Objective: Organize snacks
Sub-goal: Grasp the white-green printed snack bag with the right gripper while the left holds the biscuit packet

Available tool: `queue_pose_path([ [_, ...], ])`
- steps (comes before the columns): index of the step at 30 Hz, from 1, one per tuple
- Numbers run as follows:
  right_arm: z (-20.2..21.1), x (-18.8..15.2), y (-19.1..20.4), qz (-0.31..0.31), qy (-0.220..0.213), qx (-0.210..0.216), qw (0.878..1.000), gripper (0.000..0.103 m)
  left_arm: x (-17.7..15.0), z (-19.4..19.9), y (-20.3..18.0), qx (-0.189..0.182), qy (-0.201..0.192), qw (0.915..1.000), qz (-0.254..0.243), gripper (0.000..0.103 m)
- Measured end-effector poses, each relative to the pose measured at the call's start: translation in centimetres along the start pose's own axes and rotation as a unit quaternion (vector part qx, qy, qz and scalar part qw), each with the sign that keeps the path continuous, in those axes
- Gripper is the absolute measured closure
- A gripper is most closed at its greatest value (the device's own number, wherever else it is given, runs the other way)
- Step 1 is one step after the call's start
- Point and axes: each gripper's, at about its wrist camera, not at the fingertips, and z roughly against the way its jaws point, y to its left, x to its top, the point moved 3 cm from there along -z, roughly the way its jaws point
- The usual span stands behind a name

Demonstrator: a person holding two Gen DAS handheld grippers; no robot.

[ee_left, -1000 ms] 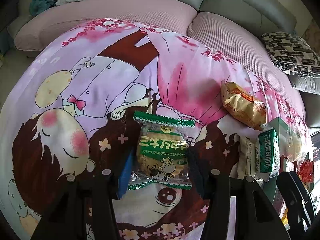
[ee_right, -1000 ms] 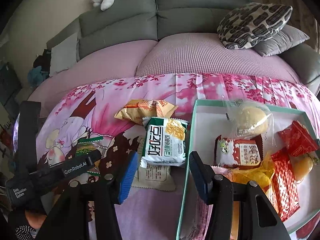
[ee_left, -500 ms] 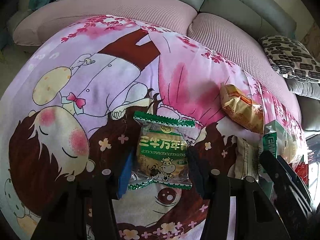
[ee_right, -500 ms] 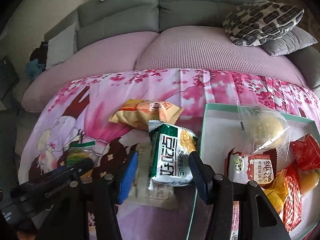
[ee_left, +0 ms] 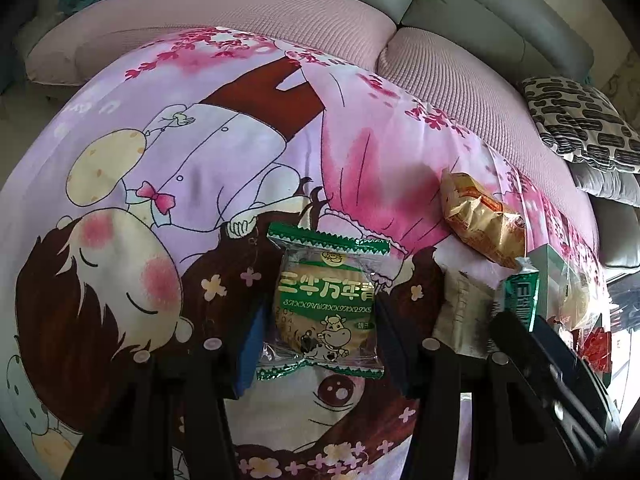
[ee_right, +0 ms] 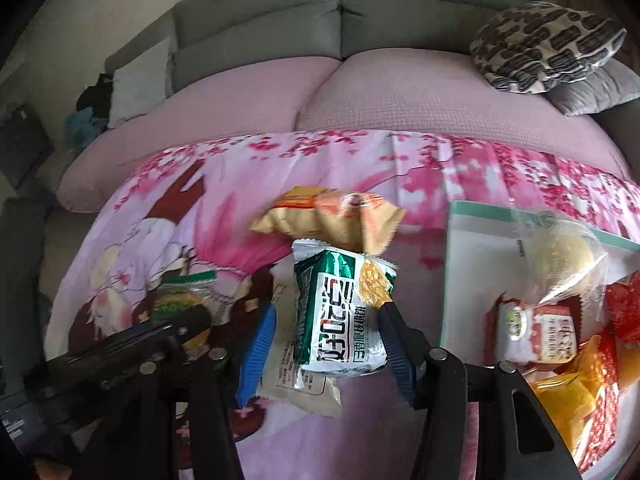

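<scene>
Tray (ee_right: 454, 264) cut off at right

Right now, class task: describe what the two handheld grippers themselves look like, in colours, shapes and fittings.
Both grippers are built alike. The left gripper has two black angular arms with round silver bolts, ending in flat pads; one pad is blue. The right gripper has the same black frame and silver bolts, with ribbed blue pads on its jaws. No cables or sleeves show.

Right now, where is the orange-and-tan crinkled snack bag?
In the right wrist view the orange-and-tan crinkled snack bag lies on the pink cartoon-print cloth, just behind the green-and-white packet, left of the green-rimmed tray.
</scene>
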Motion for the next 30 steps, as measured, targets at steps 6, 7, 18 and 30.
queue_pose_path([
  [6, 0.4, 0.1, 0.2, -0.003, -0.009, 0.000, 1.000, 0.047, 0.1, 0.1, 0.8, 0.004, -0.003, 0.9999, 0.011, 0.048],
  [7, 0.3, 0.1, -0.2, -0.007, -0.007, -0.008, 1.000, 0.047, 0.1, 0.1, 0.8, 0.005, -0.003, 0.9999, 0.011, 0.048],
  [18, -0.7, -0.1, -2.5, -0.043, 0.008, -0.027, 0.999, 0.044, 0.1, -0.1, 0.7, 0.008, -0.002, 0.9999, 0.008, 0.048],
  [30, -1.3, -0.2, -2.3, -0.045, 0.013, -0.034, 0.998, 0.041, 0.1, -0.1, 0.7, 0.009, -0.002, 0.9999, 0.006, 0.048],
])
